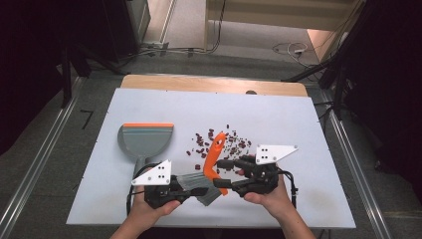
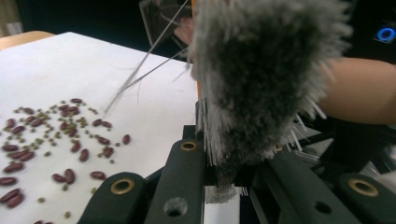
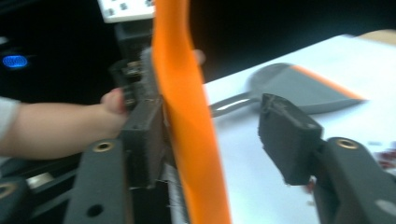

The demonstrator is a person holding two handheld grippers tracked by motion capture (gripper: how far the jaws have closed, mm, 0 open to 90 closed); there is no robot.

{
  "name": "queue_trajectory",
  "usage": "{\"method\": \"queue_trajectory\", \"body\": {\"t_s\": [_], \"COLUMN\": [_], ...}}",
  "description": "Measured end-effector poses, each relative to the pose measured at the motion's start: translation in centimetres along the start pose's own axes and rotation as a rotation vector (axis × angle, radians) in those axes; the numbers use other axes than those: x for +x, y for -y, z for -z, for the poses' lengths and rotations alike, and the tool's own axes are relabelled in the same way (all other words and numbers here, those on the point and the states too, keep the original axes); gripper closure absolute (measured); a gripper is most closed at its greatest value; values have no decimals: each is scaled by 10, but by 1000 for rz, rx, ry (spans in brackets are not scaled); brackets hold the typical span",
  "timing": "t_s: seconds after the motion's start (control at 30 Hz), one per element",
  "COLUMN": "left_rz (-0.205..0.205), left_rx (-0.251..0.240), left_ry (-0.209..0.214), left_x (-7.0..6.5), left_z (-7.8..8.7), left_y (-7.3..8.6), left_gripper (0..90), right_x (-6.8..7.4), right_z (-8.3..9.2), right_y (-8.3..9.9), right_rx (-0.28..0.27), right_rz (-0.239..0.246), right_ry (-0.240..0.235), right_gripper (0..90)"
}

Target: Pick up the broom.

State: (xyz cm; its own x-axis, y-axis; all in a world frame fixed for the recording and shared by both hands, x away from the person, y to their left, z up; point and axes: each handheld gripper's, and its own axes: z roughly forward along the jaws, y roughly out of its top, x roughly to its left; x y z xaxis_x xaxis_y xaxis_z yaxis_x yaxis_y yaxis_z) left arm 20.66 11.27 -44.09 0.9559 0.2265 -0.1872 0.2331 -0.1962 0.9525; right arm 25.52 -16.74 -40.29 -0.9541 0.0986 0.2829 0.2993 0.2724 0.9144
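Two grippers are sharing one brush [image 1: 211, 167]: the left gripper [image 1: 191, 190] is staying out of it, pinching the soft grey bristles [image 2: 261, 79], while the right gripper [image 1: 226, 174] is straddling the smooth orange plastic handle [image 3: 187, 126], fingers apart, only one pad [image 3: 144, 140] touching. Better to be closing squarely on that curved, slippery handle before the left is letting go, with the small glossy red beans [image 1: 219, 142] lying scattered just beyond the fingertips.
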Motion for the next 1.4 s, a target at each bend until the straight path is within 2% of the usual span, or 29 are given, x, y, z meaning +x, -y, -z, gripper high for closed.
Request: {"method": "queue_trajectory", "body": {"t_s": [0.13,0.23,0.33,0.53,0.63,0.73,0.83,0.93,1.0,1.03,1.1,1.2,1.27,1.3,1.37,1.4], "left_rz": [0,-1,2,11,16,19,25,44,55,61,77,84,90,90,91,98], "left_rx": [14,18,17,12,7,8,-5,-27,-38,-49,-57,-50,-58,-58,-62,-64], "left_ry": [37,54,64,84,101,120,131,135,127,76,45,-16,-53,-53,-95,-139], "left_x": [0,-1,-1,0,1,2,2,4,5,5,7,10,11,11,13,14], "left_z": [-3,-5,-5,-4,-4,-5,-5,-5,-3,-1,4,10,15,15,19,22], "left_y": [1,1,1,1,1,2,3,5,6,6,7,8,8,8,8,9], "left_gripper": [865,865,865,865,865,865,860,812,727,627,514,350,275,235,149,106], "right_x": [2,3,4,6,4,3,5,6,7,7,6,2,0,0,-2,-3], "right_z": [-8,-11,-12,-15,-15,-14,-13,-13,-13,-13,-11,-5,-1,-1,4,5], "right_y": [2,3,4,7,7,7,6,4,4,4,3,2,1,1,1,1], "right_rx": [7,-4,-24,-14,-22,-5,4,4,-2,-3,-12,-30,-34,-34,-37,-39], "right_rz": [-18,-27,-17,19,-1,-36,-39,-39,-43,-47,-56,-70,-78,-78,-86,-92], "right_ry": [-88,-120,-125,-137,-150,-176,-168,-143,-129,-116,-102,-56,-15,-15,40,57], "right_gripper": [503,554,584,640,667,687,689,690,690,691,691,691,691,691,691,691]}}
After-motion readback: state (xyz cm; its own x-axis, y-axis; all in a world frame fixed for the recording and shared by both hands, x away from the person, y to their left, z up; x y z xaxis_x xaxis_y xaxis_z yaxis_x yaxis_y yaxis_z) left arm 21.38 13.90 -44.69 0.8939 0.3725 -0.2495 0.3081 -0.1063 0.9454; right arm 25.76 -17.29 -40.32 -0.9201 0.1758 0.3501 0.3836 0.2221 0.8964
